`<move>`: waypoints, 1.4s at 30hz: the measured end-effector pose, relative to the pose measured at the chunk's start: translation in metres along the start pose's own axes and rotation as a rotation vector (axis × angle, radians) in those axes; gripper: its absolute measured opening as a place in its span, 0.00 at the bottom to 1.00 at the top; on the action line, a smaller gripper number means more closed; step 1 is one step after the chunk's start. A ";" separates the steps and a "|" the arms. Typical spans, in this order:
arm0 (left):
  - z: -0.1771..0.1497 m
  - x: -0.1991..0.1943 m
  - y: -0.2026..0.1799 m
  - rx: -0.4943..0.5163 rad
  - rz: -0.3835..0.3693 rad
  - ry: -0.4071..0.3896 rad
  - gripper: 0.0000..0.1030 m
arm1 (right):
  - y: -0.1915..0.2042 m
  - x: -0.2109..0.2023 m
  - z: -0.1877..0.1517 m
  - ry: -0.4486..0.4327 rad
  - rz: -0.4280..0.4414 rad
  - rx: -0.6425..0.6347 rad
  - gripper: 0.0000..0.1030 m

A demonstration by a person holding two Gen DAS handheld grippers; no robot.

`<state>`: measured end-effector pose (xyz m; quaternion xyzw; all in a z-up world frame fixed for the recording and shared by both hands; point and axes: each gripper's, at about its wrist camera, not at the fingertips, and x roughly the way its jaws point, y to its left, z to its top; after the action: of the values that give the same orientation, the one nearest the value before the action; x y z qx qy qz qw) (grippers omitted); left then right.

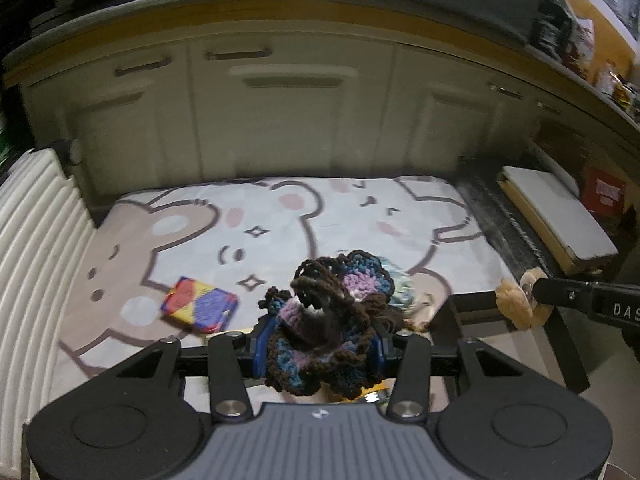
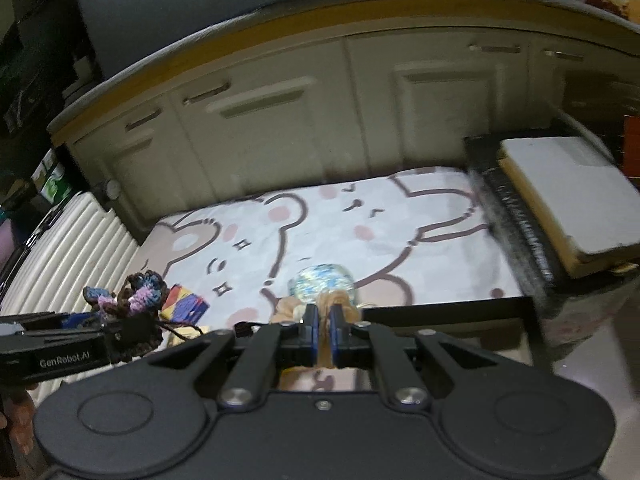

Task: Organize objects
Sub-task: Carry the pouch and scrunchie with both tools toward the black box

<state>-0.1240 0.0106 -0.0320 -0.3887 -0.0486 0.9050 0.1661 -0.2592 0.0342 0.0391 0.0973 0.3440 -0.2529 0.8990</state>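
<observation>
Lower centre, left wrist view: left gripper [image 1: 320, 350] clamped on a crocheted yarn piece [image 1: 332, 320], dark brown with teal, blue and lilac patches, loose loops trailing. Right wrist view, lower centre: right gripper [image 2: 325, 334] pinched almost closed on a tan plush toy [image 2: 332, 304]. Behind, on the bear-print mat [image 1: 280, 216], a multicoloured card box [image 1: 199, 305].

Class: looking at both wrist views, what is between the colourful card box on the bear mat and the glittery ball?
Only bare bear mat lies between the card box and the glittery ball in the right wrist view; the left view's crochet piece hides that stretch.
</observation>
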 end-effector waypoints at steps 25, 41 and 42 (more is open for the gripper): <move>-0.002 0.020 -0.113 0.055 -0.242 0.071 0.46 | -0.101 -0.028 -0.016 0.043 -0.167 0.206 0.06; -0.010 0.065 -0.153 -0.078 -0.392 0.242 0.46 | -0.138 -0.006 -0.042 0.237 -0.277 0.283 0.06; -0.010 0.068 -0.154 -0.096 -0.401 0.250 0.46 | -0.140 -0.008 -0.042 0.230 -0.282 0.293 0.06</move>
<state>-0.1204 0.1780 -0.0521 -0.4879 -0.1466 0.7953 0.3285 -0.3610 -0.0674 0.0128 0.2059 0.4139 -0.4105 0.7860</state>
